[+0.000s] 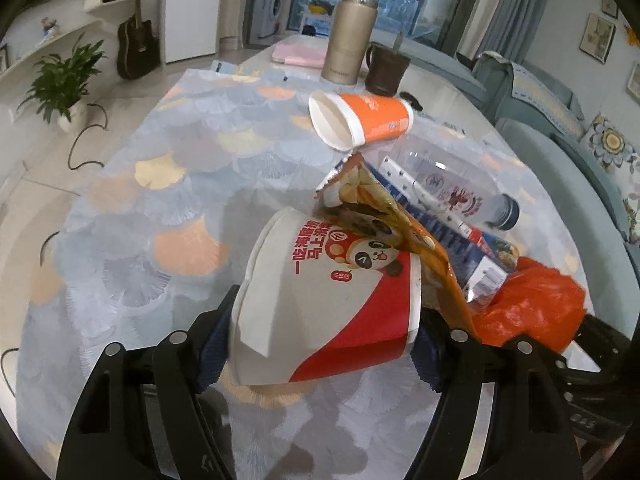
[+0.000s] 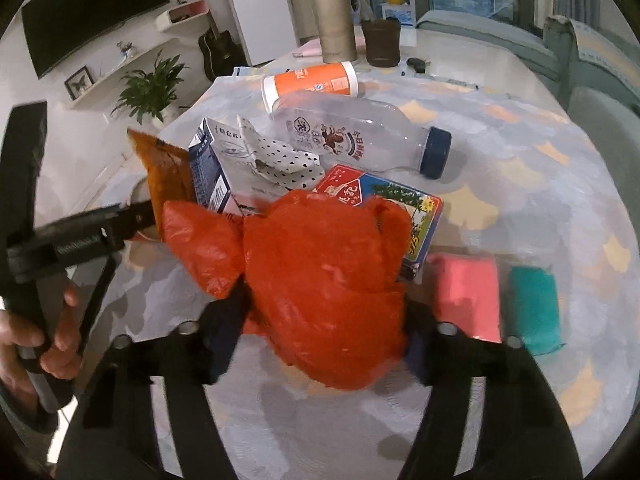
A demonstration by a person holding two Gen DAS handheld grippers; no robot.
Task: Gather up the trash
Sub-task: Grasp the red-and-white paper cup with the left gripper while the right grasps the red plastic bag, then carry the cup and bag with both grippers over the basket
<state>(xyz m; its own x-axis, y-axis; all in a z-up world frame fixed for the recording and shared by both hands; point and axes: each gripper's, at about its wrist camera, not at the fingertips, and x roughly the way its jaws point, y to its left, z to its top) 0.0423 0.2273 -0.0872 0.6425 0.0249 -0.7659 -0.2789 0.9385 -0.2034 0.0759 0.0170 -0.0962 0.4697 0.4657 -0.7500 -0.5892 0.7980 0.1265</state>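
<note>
Left gripper (image 1: 324, 344) jaws clamped on paper bucket (image 1: 328, 304), right gripper (image 2: 324, 344) jaws pinching orange bag (image 2: 320, 280) above surface (image 2: 520, 184), presumably for bagging the bucket.

The clear bottle (image 2: 352, 136) label shows "36"; the paper bucket (image 1: 332, 304) carries red Chinese lettering

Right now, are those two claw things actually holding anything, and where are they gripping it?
Yes. The left gripper pinches the white and red paper bucket across its sides. The right gripper clamps the crumpled orange plastic bag around its bunched middle.
</note>
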